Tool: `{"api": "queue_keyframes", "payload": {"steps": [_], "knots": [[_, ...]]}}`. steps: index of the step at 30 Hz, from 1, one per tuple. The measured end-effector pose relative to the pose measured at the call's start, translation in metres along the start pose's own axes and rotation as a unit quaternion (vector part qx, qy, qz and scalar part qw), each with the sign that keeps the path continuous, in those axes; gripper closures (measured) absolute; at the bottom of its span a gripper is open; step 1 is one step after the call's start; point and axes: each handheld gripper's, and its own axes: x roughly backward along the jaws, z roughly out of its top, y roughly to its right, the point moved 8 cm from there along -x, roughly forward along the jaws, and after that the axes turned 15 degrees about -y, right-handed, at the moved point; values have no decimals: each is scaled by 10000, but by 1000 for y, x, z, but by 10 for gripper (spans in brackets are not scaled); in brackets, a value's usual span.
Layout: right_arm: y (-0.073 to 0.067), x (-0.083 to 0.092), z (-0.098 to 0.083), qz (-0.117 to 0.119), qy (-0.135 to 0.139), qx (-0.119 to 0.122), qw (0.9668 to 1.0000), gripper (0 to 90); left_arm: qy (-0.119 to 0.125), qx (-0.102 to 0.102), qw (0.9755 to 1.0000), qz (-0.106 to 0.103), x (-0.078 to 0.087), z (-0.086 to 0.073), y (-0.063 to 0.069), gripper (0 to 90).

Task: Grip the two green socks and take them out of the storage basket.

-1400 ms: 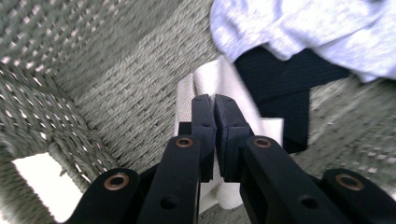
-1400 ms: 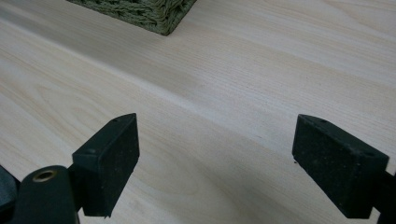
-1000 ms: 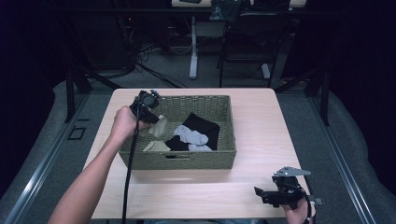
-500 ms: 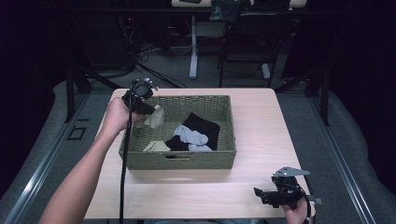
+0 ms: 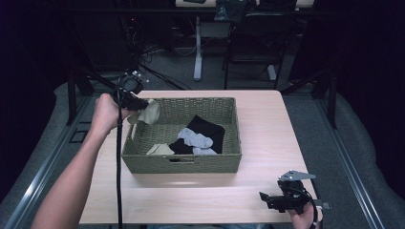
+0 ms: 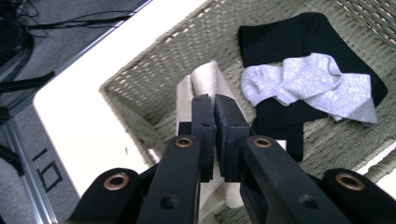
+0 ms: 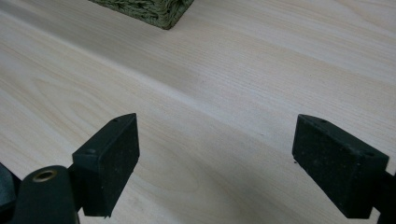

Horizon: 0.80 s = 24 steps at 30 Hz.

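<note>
Left tongs clamped on beige sock, held above the left rim of woven basket, long axis hanging down from the jaws toward the basket corner. Right tongs spread wide with nothing between, parked low over desk at its near right corner, well apart from the basket. Probable next move: carry out over the left rim to bare desk; remaining in basket: grey sock across black sock, nearer the left hand.
</note>
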Motion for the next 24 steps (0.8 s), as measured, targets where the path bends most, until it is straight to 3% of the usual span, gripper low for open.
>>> {"api": "queue_keyframes", "payload": {"steps": [13, 24], "knots": [[1, 0, -1, -65, -28, -33, 10000, 144, 245, 470, 9985, 134, 23, -32, -36, 876], [1, -1, -1, -78, -42, -29, 10000, 144, 310, 1015, 9940, 257, 26, -72, -69, 876]]}}
